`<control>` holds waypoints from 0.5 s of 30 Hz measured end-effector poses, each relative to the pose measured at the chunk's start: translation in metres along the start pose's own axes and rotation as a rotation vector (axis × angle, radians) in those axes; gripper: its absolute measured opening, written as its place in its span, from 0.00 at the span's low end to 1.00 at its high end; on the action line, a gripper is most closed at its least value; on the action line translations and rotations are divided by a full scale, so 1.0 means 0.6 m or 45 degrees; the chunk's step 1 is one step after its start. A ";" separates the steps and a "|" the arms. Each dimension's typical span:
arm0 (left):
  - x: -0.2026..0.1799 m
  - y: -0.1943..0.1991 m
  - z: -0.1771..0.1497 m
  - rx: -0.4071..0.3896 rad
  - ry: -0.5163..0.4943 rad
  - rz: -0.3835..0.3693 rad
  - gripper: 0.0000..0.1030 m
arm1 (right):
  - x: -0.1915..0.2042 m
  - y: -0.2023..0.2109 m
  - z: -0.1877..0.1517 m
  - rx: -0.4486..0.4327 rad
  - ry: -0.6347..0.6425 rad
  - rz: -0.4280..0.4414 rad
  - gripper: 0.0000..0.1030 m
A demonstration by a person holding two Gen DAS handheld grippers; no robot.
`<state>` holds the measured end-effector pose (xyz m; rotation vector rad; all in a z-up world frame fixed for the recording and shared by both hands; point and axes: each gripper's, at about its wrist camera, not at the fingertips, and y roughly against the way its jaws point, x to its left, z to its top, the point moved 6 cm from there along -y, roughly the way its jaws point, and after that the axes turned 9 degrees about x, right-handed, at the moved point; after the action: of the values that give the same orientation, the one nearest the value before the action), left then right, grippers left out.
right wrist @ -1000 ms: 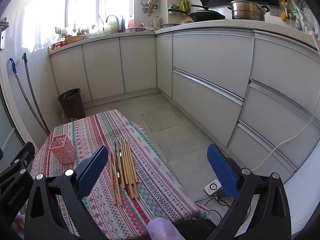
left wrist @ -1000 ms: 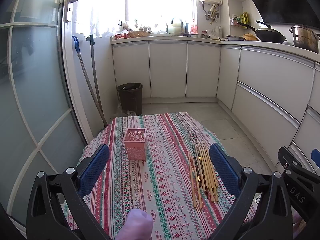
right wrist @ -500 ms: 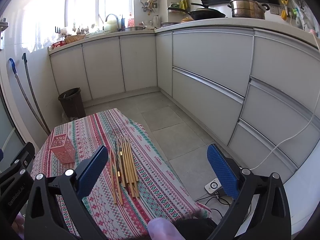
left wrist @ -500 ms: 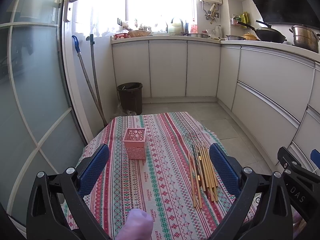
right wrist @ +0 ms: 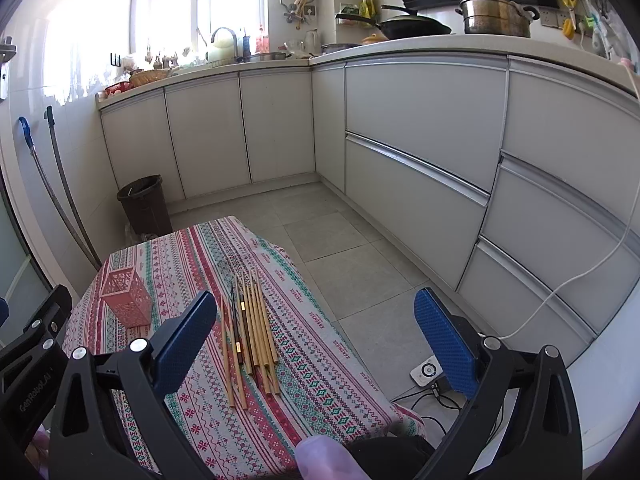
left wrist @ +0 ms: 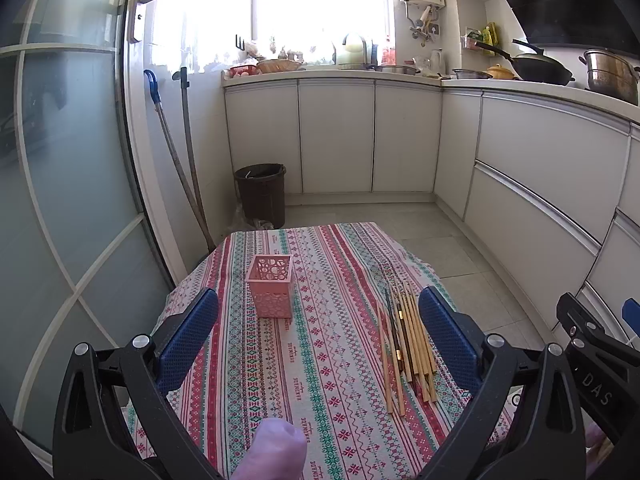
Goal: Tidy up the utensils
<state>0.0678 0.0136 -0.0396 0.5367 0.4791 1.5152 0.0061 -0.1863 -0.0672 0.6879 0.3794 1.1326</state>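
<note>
Bundle of bamboo chopsticks [left wrist: 406, 340] lies flat on the striped-cloth table [left wrist: 320, 360], right of the upright pink perforated plastic holder [left wrist: 271, 286]. Left hand-held gripper [left wrist: 318, 336] and right hand-held gripper [right wrist: 316, 334] both spread wide, empty, above the table's near edge.

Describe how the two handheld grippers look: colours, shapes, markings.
Both the left gripper and the right gripper have black plastic triangular frames with silver bolts and blue textured finger pads. White lettering marks their sides: "DAS" and "GenRobot.AI".
</note>
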 end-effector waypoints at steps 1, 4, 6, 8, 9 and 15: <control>0.000 -0.001 0.000 0.000 0.000 0.000 0.93 | 0.000 0.000 0.000 0.000 0.000 0.000 0.94; 0.000 -0.001 -0.001 0.001 -0.001 0.001 0.93 | 0.000 -0.001 0.000 0.002 0.000 0.000 0.94; 0.001 -0.001 -0.001 0.001 -0.001 0.002 0.93 | -0.001 -0.001 0.000 0.004 0.001 0.000 0.94; 0.000 -0.001 0.000 0.000 0.000 0.001 0.93 | 0.000 -0.002 0.000 0.005 0.001 -0.001 0.94; 0.001 -0.001 -0.001 0.001 0.000 0.001 0.93 | 0.000 -0.002 0.000 0.005 0.001 0.000 0.94; 0.002 -0.003 -0.002 0.004 0.000 0.004 0.93 | -0.001 -0.004 0.000 0.010 -0.001 0.001 0.94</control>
<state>0.0686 0.0152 -0.0418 0.5403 0.4806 1.5177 0.0074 -0.1876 -0.0687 0.6955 0.3832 1.1323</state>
